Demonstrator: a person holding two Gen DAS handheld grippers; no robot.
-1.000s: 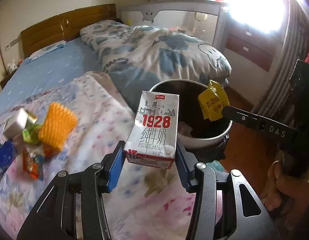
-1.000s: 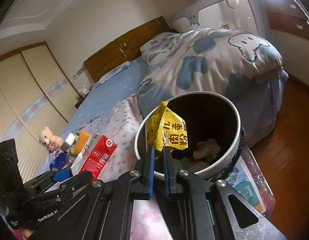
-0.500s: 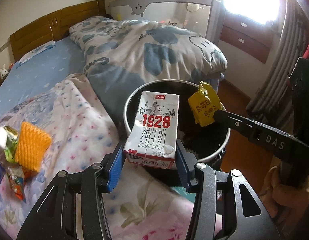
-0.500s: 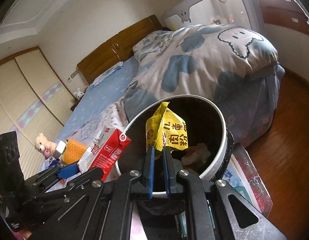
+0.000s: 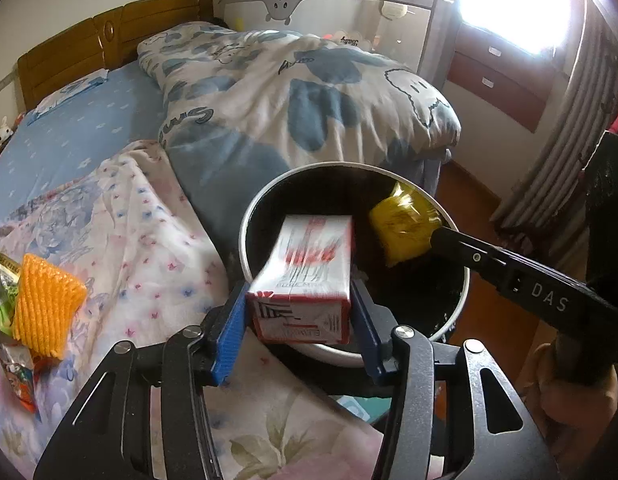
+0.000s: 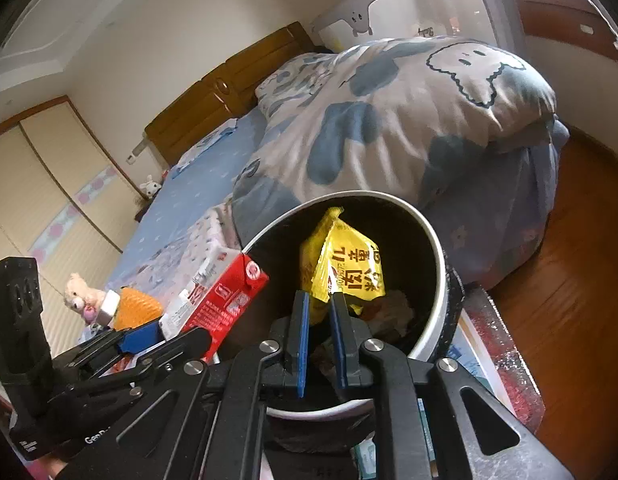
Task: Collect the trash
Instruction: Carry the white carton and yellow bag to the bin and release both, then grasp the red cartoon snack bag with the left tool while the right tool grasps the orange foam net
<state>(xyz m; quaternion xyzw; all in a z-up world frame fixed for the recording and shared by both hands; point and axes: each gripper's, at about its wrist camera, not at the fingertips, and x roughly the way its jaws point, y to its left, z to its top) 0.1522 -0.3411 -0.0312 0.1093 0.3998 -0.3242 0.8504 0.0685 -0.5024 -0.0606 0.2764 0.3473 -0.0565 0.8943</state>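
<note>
A white-rimmed black trash bin (image 5: 461,304) stands beside the bed; it also shows in the right wrist view (image 6: 439,280). My left gripper (image 5: 299,320) has its jaws apart and the red-and-white milk carton (image 5: 309,272) tips forward between them over the bin's rim, blurred. The carton shows from the side in the right wrist view (image 6: 217,296). My right gripper (image 6: 319,320) has opened slightly, with the yellow snack packet (image 6: 345,264) at its fingertips over the bin's mouth. The packet also shows in the left wrist view (image 5: 405,228).
An orange foam net (image 5: 45,304) and several wrappers (image 5: 13,368) lie on the floral blanket at left. A blue-patterned duvet (image 5: 309,92) is heaped behind the bin. Some trash (image 6: 393,312) lies in the bin. Wooden floor (image 6: 581,300) lies to the right.
Both grippers moved over the bin. The left jaws have widened and the carton has tipped forward from upright. The right jaws have parted slightly around the packet.
</note>
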